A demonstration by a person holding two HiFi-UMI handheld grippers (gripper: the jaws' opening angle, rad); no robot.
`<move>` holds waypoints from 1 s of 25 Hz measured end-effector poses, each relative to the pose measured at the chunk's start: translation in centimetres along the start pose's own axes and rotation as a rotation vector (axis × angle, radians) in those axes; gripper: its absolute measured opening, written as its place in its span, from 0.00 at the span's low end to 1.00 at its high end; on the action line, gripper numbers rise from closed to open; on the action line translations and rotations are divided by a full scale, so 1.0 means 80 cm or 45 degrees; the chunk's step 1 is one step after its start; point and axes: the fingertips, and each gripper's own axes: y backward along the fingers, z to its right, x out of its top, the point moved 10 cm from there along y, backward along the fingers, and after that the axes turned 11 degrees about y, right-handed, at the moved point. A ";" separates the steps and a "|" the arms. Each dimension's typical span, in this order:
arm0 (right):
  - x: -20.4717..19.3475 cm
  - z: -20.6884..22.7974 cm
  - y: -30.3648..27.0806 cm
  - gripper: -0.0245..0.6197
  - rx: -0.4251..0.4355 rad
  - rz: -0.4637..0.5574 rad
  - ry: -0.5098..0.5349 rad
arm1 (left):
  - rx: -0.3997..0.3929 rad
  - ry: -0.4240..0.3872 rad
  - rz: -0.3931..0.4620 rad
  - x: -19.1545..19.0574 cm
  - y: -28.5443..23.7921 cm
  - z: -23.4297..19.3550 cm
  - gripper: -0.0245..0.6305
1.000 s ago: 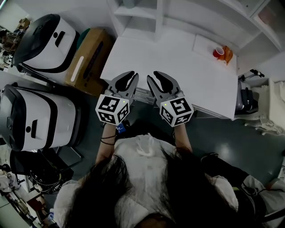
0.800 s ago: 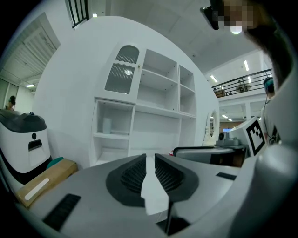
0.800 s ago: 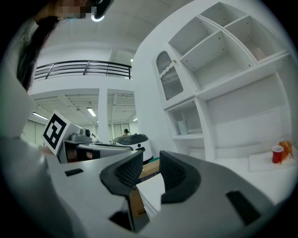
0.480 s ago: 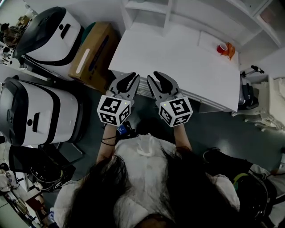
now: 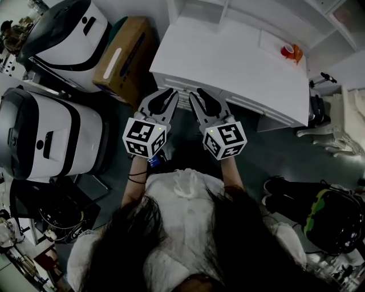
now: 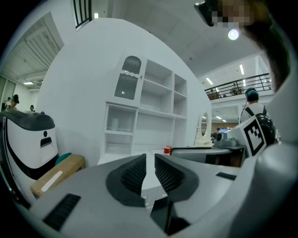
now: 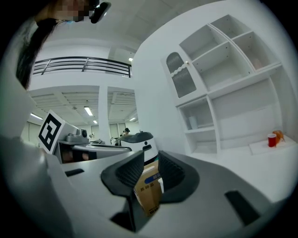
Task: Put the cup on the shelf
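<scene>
Cup (image 5: pixel 285 51) on white table (image 5: pixel 228 57) beside shelf (image 5: pixel 199 8)

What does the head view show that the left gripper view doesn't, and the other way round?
Only the head view: what looks like a helmet and dark shoes on the floor, plus the cube on the left gripper.

Only the left gripper view: a railing high up, a ceiling light, and a person far off.

Both: the red cup on the white table, the shelf behind it, the box, and the right gripper.
</scene>
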 end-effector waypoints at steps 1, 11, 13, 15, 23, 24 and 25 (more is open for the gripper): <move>-0.001 -0.010 0.002 0.20 -0.004 -0.001 0.000 | -0.006 0.000 -0.005 -0.003 0.008 -0.001 0.14; -0.010 -0.084 0.039 0.18 -0.118 0.006 -0.002 | -0.115 -0.018 -0.033 -0.026 0.066 0.001 0.14; -0.011 -0.092 0.044 0.17 -0.141 0.009 -0.002 | -0.138 -0.026 -0.043 -0.030 0.072 0.003 0.14; -0.012 -0.100 0.048 0.17 -0.160 0.009 0.004 | -0.160 -0.033 -0.050 -0.033 0.076 0.006 0.14; -0.010 -0.118 0.061 0.16 -0.164 -0.005 0.058 | -0.212 -0.034 -0.045 -0.036 0.085 0.014 0.14; -0.010 -0.119 0.062 0.16 -0.164 -0.006 0.061 | -0.217 -0.035 -0.045 -0.037 0.085 0.016 0.14; -0.011 -0.121 0.064 0.16 -0.167 -0.006 0.062 | -0.222 -0.035 -0.044 -0.038 0.085 0.017 0.14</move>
